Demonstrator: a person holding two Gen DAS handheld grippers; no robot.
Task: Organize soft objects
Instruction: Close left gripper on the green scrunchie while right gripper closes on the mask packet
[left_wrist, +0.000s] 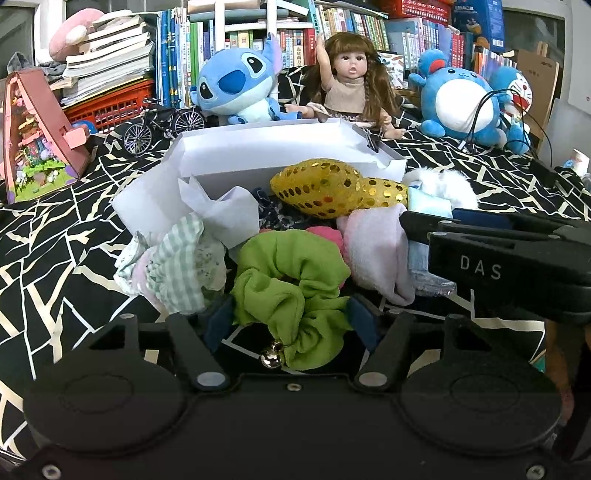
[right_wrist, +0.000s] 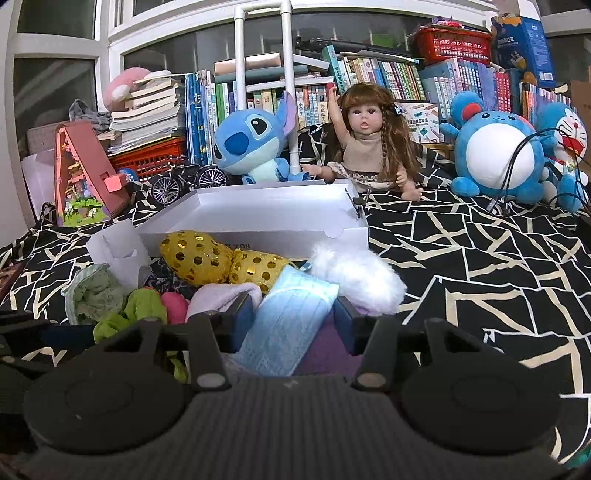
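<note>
A pile of soft things lies on the black-and-white cloth (left_wrist: 55, 240) in front of an open white box (left_wrist: 280, 147). My left gripper (left_wrist: 291, 321) has a green scrunchie (left_wrist: 288, 280) with a small bell between its blue pads, which touch it on both sides. My right gripper (right_wrist: 293, 314) is shut on a light-blue face mask (right_wrist: 291, 317); it reaches in from the right as the right gripper (left_wrist: 417, 236) in the left wrist view. A gold sequined piece (left_wrist: 325, 188), a white fluffy piece (right_wrist: 362, 277), a pale pink cloth (left_wrist: 373, 247) and a green-checked cloth (left_wrist: 177, 266) surround them.
Behind the box sit a blue plush (left_wrist: 236, 85), a doll (left_wrist: 351, 85) and a round blue plush (left_wrist: 458, 103) with black cables over it. A toy bicycle (left_wrist: 162, 125) and a pink house model (left_wrist: 33, 136) stand at the left. Books line the back.
</note>
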